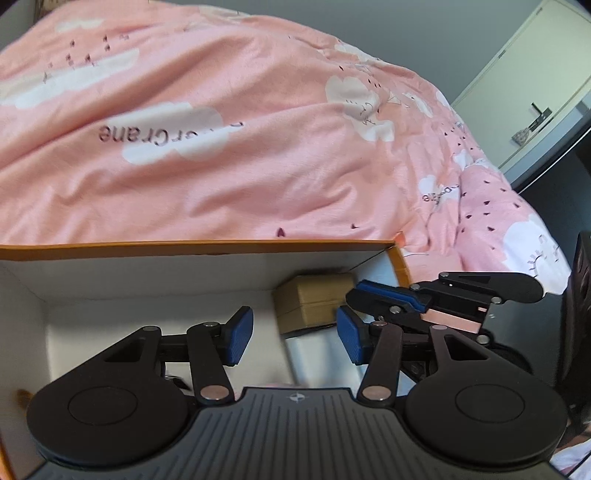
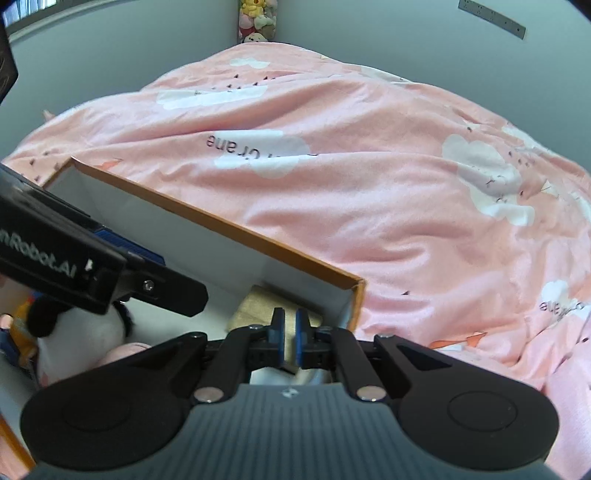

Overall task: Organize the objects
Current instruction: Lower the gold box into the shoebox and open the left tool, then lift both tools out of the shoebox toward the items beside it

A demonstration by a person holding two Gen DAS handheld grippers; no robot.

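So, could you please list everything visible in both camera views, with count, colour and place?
storage box: one, orange rim, white inside, on the bed.
small tan box: one, far right corner inside the storage box.
penguin plush: one, black and white, inside the storage box.
duvet: one, pink with white clouds, behind the storage box.
plush toys: several, stacked in the room corner.
cabinet: one, white, far right.
left gripper: open, over the storage box.
right gripper: shut, empty.

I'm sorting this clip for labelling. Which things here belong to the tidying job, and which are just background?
Job: orange-rimmed box, tan case, penguin plush, left gripper, right gripper.

Background: pink duvet, cupboard, corner plush toys.
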